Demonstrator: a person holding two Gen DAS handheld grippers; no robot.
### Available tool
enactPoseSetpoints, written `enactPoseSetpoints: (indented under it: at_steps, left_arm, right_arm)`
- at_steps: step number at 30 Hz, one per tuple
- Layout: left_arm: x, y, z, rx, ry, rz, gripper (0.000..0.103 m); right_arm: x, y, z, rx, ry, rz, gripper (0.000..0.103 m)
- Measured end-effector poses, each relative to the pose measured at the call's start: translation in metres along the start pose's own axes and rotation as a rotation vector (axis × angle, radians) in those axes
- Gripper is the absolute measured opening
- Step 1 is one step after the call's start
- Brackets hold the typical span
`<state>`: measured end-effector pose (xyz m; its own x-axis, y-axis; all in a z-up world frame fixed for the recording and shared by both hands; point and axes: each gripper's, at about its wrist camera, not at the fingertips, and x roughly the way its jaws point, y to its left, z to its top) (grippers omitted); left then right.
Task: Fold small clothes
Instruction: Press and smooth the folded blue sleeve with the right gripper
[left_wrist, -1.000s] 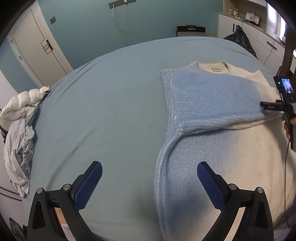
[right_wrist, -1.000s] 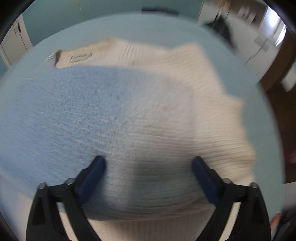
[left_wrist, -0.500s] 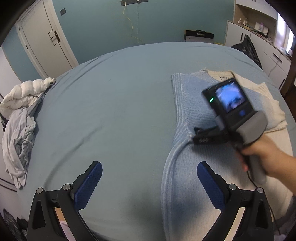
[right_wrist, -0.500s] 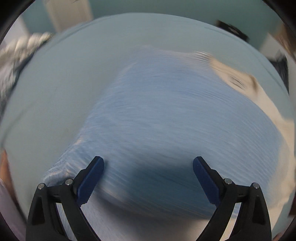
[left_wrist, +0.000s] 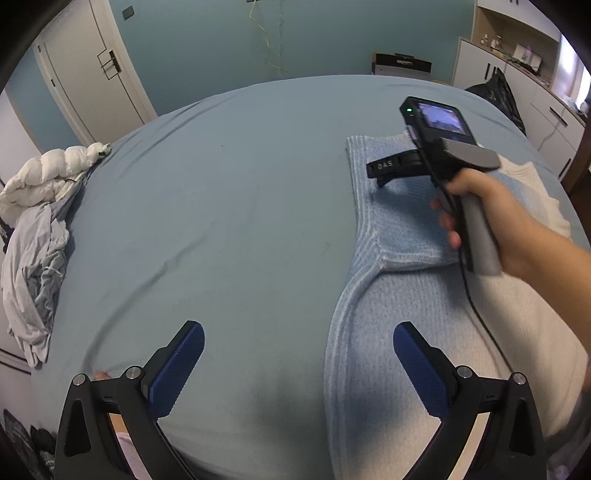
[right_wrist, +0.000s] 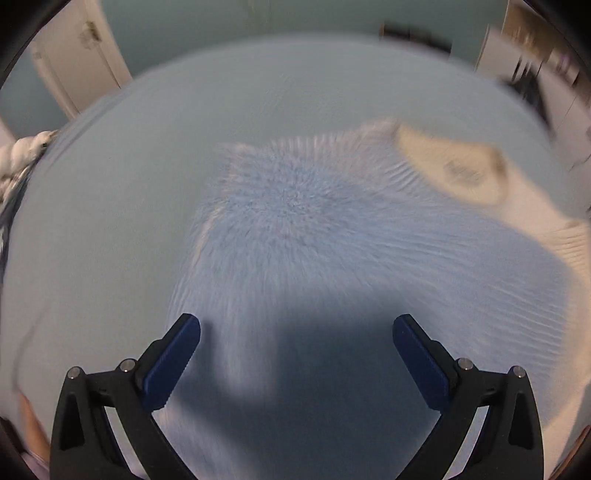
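A knitted sweater (left_wrist: 402, 295), light blue fading to cream, lies on the blue bed (left_wrist: 229, 206) with one sleeve folded across its chest. My left gripper (left_wrist: 297, 354) is open and empty, low over the sweater's left edge near the bed's front. The right gripper's body and the hand holding it (left_wrist: 461, 184) hover above the folded sleeve in the left wrist view. In the blurred right wrist view the right gripper (right_wrist: 295, 350) is open and empty above the sweater (right_wrist: 314, 236); the cream collar (right_wrist: 454, 166) lies at the upper right.
A pile of white and grey clothes (left_wrist: 33, 221) lies on the bed's left edge. A white door (left_wrist: 88, 74) stands at the back left, white cabinets (left_wrist: 524, 92) and a black bag (left_wrist: 495, 92) at the back right.
The right gripper has swung left and away from me across the folded sleeve, from the sweater's right side to over its upper left part. My left gripper has barely moved.
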<state>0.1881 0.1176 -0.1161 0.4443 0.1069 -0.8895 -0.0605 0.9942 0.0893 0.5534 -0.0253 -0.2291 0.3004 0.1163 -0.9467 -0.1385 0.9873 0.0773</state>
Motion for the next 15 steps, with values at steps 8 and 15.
enactPoseSetpoints:
  at_steps: [8, 15]
  left_arm:
    - [0.003, 0.002, -0.002, -0.002, 0.007, -0.009, 0.103]
    - [-0.011, 0.004, -0.008, -0.002, 0.002, -0.040, 0.103]
  right_arm:
    - [0.027, 0.015, 0.013, -0.049, 0.037, -0.190, 0.102]
    - [-0.064, -0.069, -0.025, 0.034, 0.047, 0.033, 0.102]
